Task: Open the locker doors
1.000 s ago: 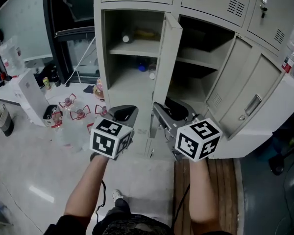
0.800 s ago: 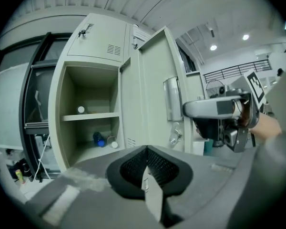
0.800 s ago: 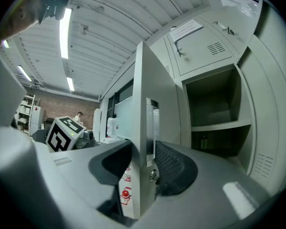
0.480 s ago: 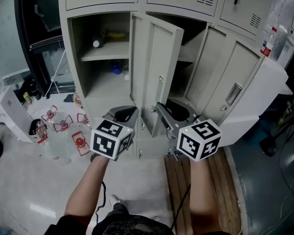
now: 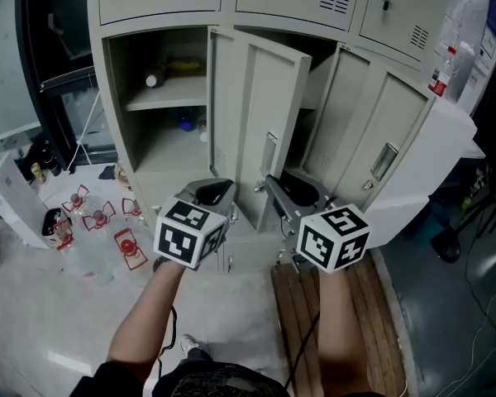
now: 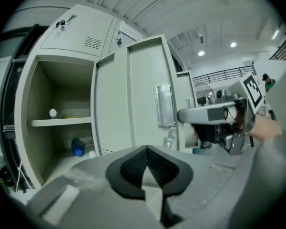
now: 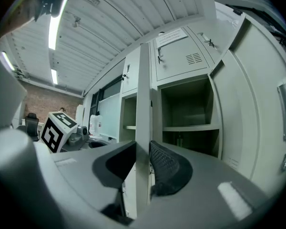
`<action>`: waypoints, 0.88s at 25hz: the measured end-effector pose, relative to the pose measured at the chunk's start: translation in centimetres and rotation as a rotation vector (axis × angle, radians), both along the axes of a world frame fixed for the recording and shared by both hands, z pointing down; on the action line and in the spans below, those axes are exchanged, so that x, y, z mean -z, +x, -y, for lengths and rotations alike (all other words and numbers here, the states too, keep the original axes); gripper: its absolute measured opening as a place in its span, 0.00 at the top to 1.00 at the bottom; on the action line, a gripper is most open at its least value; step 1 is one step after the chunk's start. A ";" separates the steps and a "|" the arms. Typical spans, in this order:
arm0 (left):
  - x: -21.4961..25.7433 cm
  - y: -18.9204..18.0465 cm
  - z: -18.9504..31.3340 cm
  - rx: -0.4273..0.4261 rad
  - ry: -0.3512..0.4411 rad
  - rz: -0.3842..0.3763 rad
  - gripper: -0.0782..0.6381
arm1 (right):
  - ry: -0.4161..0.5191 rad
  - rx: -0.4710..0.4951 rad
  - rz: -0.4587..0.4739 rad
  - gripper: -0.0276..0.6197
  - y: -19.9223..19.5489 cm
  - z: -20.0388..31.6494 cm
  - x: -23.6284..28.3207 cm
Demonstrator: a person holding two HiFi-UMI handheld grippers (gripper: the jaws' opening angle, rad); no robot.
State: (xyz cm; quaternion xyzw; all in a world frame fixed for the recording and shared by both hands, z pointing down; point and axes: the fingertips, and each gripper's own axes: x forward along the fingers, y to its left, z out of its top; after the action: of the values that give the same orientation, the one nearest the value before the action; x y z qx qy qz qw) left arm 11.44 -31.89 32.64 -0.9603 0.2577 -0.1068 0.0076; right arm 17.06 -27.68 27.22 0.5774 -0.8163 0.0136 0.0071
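Note:
A grey bank of lockers (image 5: 107, 98) stands in front of me with several doors open. The middle door (image 5: 264, 114) (image 6: 133, 94) hangs ajar and shows a metal handle plate (image 5: 269, 151). My right gripper (image 5: 285, 190) (image 7: 143, 168) has that door's free edge (image 7: 143, 104) between its jaws. They are closing on it: the left pad lies against the edge and a thin gap shows at the right pad. Nothing is in my left gripper (image 5: 213, 193) (image 6: 144, 163), which is shut and hangs short of the lockers, left of the right one.
The open left compartment holds a white bottle (image 5: 153, 79) on its shelf and a blue bottle (image 5: 186, 124) below. Water jugs with red handles (image 5: 99, 217) stand on the floor at left. Two more open doors (image 5: 388, 155) jut out at right. A wooden pallet (image 5: 314, 321) lies underfoot.
The lockers have slid left and grown larger in the head view. The middle door, first seen nearly edge-on, now shows its broad face. Both grippers keep their places in the view.

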 end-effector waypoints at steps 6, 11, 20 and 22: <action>0.1 -0.6 -0.8 0.058 0.008 0.003 0.89 | 0.003 0.019 -0.005 0.81 -0.4 -0.4 -0.1; -0.6 -1.9 -2.7 0.136 -0.005 0.001 0.89 | -0.002 0.035 -0.027 0.81 -0.9 -1.7 -1.1; -3.0 -6.0 -6.2 0.292 -0.046 0.038 0.89 | -0.073 0.117 -0.009 0.81 -3.0 -4.1 -4.6; -3.1 -7.4 -7.0 0.318 -0.044 0.048 0.89 | -0.086 0.139 -0.004 0.81 -4.4 -4.4 -5.4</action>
State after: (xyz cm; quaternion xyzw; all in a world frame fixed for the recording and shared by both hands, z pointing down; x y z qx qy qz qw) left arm 4.08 -24.91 35.70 -0.9044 0.4039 -0.1353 -0.0244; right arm 12.68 -23.28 32.60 0.5186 -0.8530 0.0469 0.0346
